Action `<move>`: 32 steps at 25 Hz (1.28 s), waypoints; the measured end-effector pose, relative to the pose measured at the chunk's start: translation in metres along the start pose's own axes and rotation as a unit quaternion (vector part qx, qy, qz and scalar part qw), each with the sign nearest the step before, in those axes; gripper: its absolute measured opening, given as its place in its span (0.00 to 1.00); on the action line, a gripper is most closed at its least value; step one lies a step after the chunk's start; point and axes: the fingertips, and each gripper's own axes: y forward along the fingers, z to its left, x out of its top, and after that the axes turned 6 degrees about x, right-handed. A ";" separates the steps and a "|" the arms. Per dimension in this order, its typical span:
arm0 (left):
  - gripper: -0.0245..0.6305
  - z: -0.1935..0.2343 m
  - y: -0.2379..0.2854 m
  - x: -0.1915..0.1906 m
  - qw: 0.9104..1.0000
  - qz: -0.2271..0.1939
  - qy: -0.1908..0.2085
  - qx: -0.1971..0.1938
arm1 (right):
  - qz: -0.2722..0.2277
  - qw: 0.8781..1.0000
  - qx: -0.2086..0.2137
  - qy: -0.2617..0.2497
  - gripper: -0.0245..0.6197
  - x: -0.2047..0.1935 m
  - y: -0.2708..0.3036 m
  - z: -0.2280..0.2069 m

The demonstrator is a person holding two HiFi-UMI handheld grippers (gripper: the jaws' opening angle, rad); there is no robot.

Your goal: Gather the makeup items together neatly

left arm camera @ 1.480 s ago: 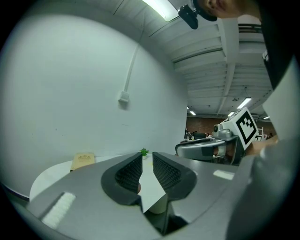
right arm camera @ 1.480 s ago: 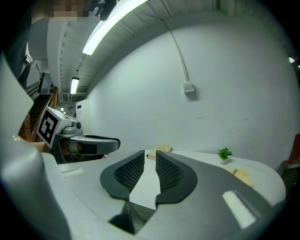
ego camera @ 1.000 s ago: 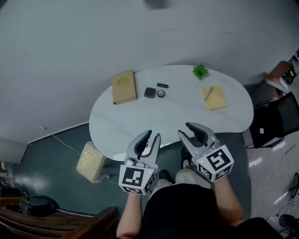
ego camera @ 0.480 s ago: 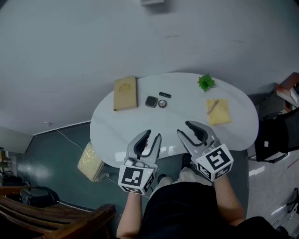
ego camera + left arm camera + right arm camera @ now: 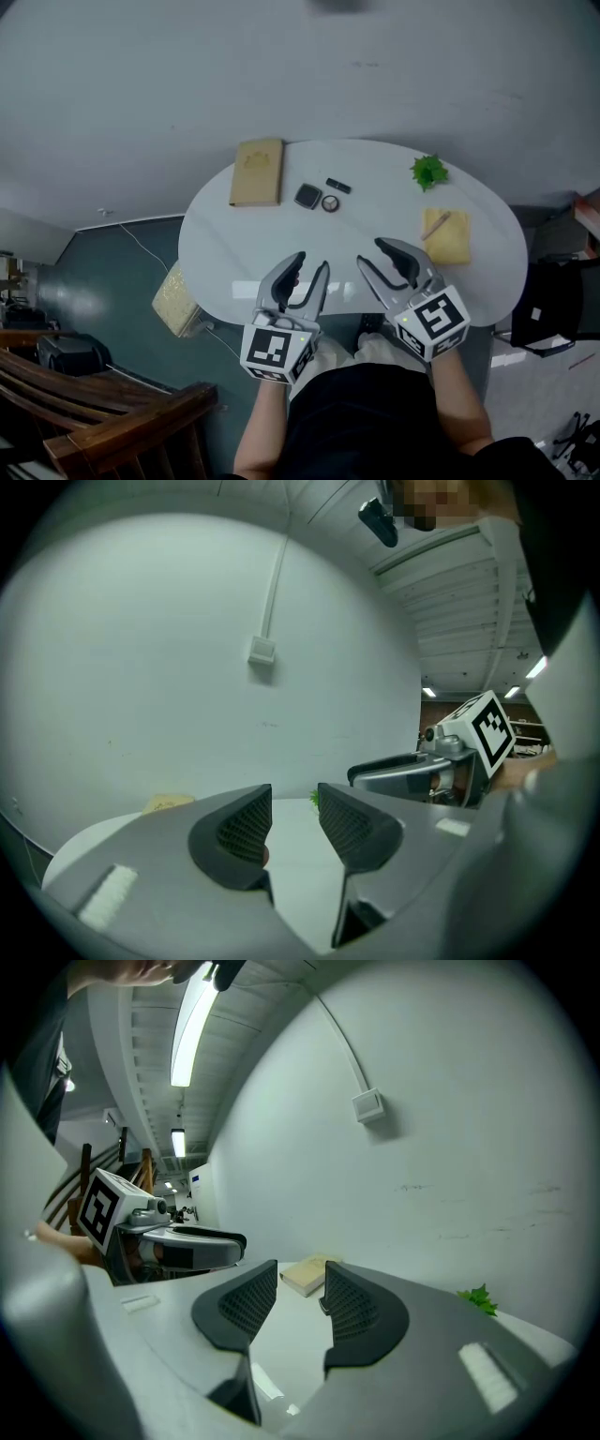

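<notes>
- Judging from the layout, the gathering has not begun, and no item is held.
- Three small pieces sit close together on the white table (image 5: 234,262) near its 12 o'clock side: a dark compact (image 5: 307,196), a round pot (image 5: 330,202) just beside it, and a small dark bar (image 5: 338,186) slightly beyond.
- A slim stick (image 5: 435,225), possibly a makeup pencil, lies well apart on a yellow cloth (image 5: 452,244) at about 3 o'clock.
- It probably has to join the cluster, which then needs tidying.
- A tan book (image 5: 257,172) lies at 11 o'clock and a green sprig (image 5: 429,172) at 1 o'clock; neither looks like makeup.
- The left gripper (image 5: 311,264) and right gripper (image 5: 371,253) hover side by side over the 6 o'clock edge, nearest the person.
- Both are aimed across the table towards 12 o'clock and tipped slightly down.
- Both are well short of every item.
- The left gripper's jaws have just been opening and stand apart with nothing between them.
- The right gripper's jaws have also just been opening, and their gap shows only bare tabletop and the distant book.
</notes>
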 end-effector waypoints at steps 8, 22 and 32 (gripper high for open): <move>0.30 0.010 0.005 -0.025 0.999 0.030 -0.006 0.022 | 0.015 1.000 0.013 0.023 0.26 -0.023 0.016 -0.010; 0.30 0.051 0.036 -0.047 0.999 0.047 -0.014 0.007 | 0.092 0.996 -0.009 0.007 0.28 -0.060 0.083 -0.039; 0.31 0.080 0.059 -0.054 0.996 0.082 -0.015 -0.011 | 0.142 0.989 -0.026 0.018 0.31 -0.098 0.135 -0.068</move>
